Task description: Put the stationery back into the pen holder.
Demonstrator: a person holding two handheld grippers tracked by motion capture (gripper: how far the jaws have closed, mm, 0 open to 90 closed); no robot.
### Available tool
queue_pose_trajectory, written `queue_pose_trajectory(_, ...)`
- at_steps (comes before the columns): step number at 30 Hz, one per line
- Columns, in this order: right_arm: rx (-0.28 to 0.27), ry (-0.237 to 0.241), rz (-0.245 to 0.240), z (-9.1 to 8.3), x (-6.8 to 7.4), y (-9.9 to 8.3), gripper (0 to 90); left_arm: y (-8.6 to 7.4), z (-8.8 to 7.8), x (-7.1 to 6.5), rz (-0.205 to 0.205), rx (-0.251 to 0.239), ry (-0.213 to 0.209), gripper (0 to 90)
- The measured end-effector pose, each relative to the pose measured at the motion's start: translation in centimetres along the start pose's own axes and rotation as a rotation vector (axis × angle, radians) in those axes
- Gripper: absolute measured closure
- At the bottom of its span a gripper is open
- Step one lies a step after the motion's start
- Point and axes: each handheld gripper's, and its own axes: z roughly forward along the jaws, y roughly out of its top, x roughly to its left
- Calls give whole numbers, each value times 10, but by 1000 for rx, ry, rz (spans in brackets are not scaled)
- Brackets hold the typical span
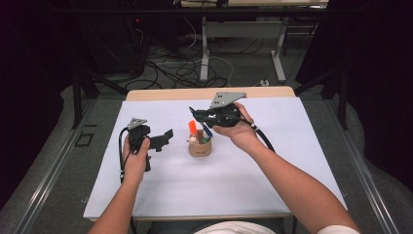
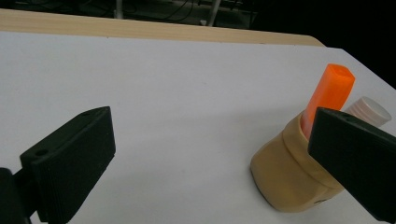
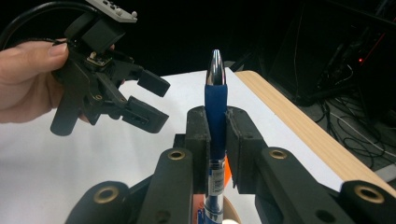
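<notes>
My right gripper (image 3: 217,135) has its fingers clamped on the blue pen (image 3: 215,100); my left gripper (image 1: 157,141), at nine o'clock of the cup (image 1: 200,147), gapes empty.

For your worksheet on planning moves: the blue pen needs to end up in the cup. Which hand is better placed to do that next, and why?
The right. Its gripper is shut on the blue pen, directly above the cup. The left gripper stands open beside the cup, holding nothing.
</notes>
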Motion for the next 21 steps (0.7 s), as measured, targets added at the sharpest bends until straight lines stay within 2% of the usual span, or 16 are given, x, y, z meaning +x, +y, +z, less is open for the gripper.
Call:
queue_pose_trajectory(11,-40,0,70,13,1,-8,801,0,-1,0,2,6,-3,6)
queue_pose_trajectory(21,-54,-14,86,25,1,-14,800,1,-1,0,2,5,-4,6)
